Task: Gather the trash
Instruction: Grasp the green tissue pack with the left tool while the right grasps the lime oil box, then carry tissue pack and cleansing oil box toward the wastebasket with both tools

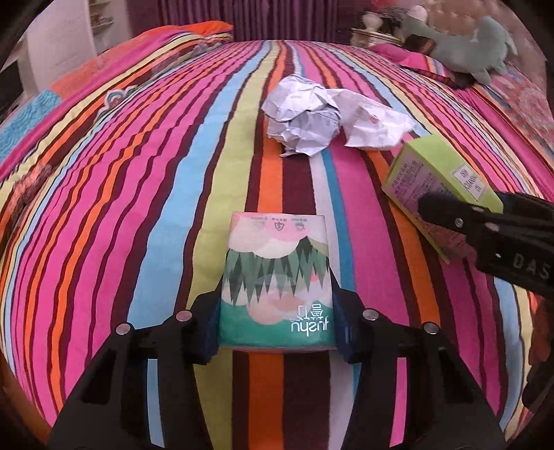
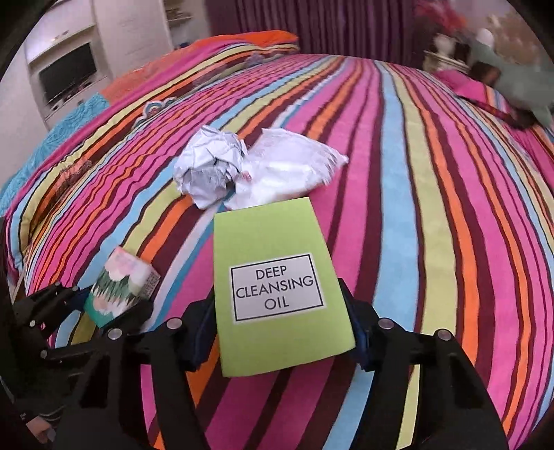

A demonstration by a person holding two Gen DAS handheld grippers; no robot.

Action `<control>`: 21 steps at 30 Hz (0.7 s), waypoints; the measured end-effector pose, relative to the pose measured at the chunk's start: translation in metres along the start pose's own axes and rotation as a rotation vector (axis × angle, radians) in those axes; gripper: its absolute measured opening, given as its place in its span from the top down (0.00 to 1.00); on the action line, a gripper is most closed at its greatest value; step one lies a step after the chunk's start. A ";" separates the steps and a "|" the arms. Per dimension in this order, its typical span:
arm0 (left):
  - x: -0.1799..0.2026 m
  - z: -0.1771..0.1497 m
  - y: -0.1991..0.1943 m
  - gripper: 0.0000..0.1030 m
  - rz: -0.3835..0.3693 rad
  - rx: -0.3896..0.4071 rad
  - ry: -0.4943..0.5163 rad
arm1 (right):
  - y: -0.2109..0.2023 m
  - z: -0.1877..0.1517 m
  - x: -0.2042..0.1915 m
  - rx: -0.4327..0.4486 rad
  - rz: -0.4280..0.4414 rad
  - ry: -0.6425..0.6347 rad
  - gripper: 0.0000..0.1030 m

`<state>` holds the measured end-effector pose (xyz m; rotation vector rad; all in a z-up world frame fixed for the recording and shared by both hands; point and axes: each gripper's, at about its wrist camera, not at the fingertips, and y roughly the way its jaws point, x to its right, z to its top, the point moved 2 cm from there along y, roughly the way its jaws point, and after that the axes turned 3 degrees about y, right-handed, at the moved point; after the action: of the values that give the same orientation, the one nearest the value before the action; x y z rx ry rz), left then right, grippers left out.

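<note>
Striped bedspread (image 2: 398, 145) fills view; TV shelf (image 2: 65, 78) left, purple curtain (image 2: 346, 24) behind. Left gripper (image 1: 277, 323) pinches tissue pack (image 1: 277, 280); crumpled paper (image 1: 301, 114) mid-bed; right gripper (image 2: 282, 341) clamps green box (image 2: 277, 287). Bed's right half open.

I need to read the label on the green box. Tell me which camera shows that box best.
The right wrist view: the green box fills the centre, front face toward the camera, "DEEP CLEANSING OIL" sharp, between the right gripper fingers. The left wrist view shows the box only at its right edge, tilted, its small print unreadable and its near end covered by that gripper.
</note>
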<state>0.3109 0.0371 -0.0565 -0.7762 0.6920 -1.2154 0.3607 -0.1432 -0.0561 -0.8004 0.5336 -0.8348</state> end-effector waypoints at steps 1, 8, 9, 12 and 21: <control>0.000 -0.001 0.000 0.52 -0.006 0.003 0.010 | -0.004 -0.005 0.000 0.003 -0.008 0.018 0.43; -0.005 -0.001 -0.003 0.52 -0.052 -0.008 0.016 | -0.020 -0.024 0.008 0.011 -0.103 0.133 0.43; -0.006 -0.001 -0.003 0.52 -0.056 -0.007 0.021 | -0.021 -0.026 0.009 0.013 -0.113 0.144 0.43; -0.007 -0.004 -0.005 0.52 -0.065 -0.007 0.033 | -0.025 -0.031 0.014 0.017 -0.143 0.191 0.43; -0.010 -0.014 -0.014 0.52 -0.081 -0.016 0.053 | -0.042 -0.056 0.018 0.023 -0.212 0.317 0.43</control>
<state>0.2899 0.0430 -0.0527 -0.7936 0.7202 -1.3097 0.3142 -0.1982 -0.0579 -0.7146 0.7255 -1.1727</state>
